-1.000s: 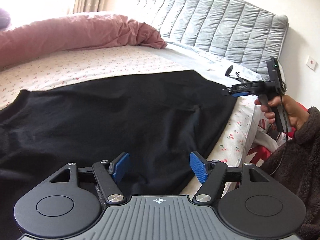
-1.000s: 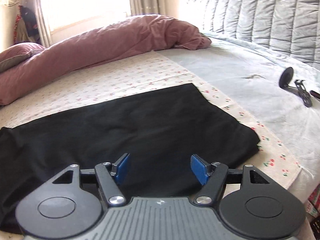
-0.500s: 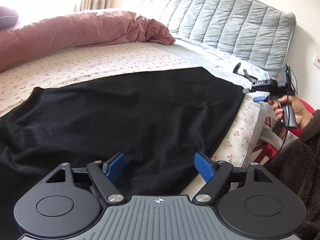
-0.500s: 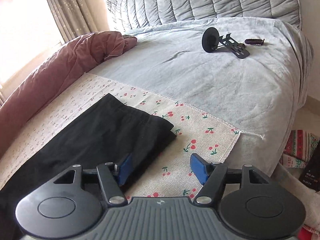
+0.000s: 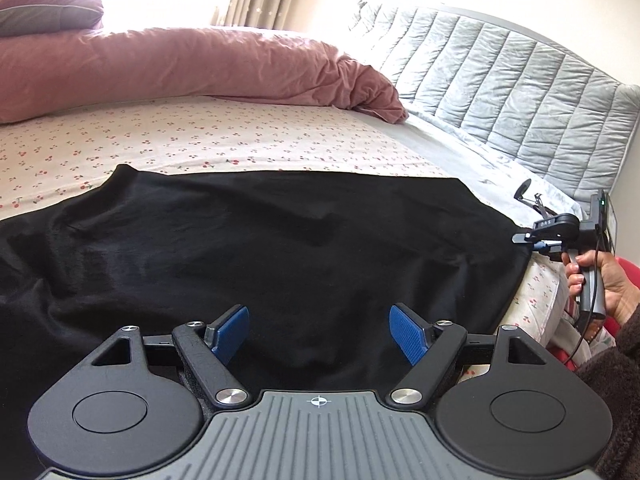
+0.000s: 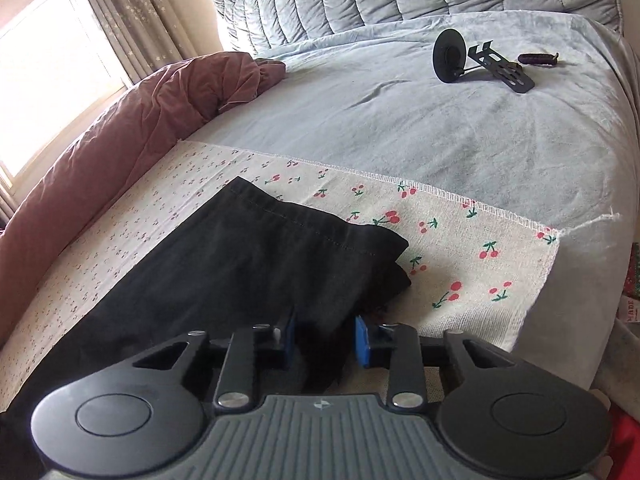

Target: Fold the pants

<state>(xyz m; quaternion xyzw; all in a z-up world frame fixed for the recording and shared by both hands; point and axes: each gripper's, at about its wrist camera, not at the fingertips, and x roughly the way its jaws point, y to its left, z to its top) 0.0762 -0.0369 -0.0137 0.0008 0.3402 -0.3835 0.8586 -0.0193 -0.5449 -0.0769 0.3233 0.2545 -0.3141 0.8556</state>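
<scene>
Black pants (image 5: 280, 248) lie spread across a cherry-print cloth (image 5: 200, 140) on the bed. My left gripper (image 5: 319, 334) is open, low over the pants' near edge, blue pads apart with nothing between them. My right gripper (image 6: 325, 338) has its pads closed in on the near corner of the pants' hem end (image 6: 280, 256), with black cloth between them. In the left wrist view the right gripper (image 5: 524, 239) sits at the far right corner of the pants, held by a hand.
A pink duvet (image 5: 192, 68) lies rolled along the far side of the bed. A grey quilted headboard (image 5: 500, 92) stands behind. A black stand with a round disc (image 6: 476, 62) lies on the pale blue sheet (image 6: 460, 140). The cherry cloth's stitched edge (image 6: 460, 200) ends near the bed's corner.
My right gripper moved to the pants' hem corner and closed its pads on the cloth. My left gripper stayed open and came lower and closer over the near edge.
</scene>
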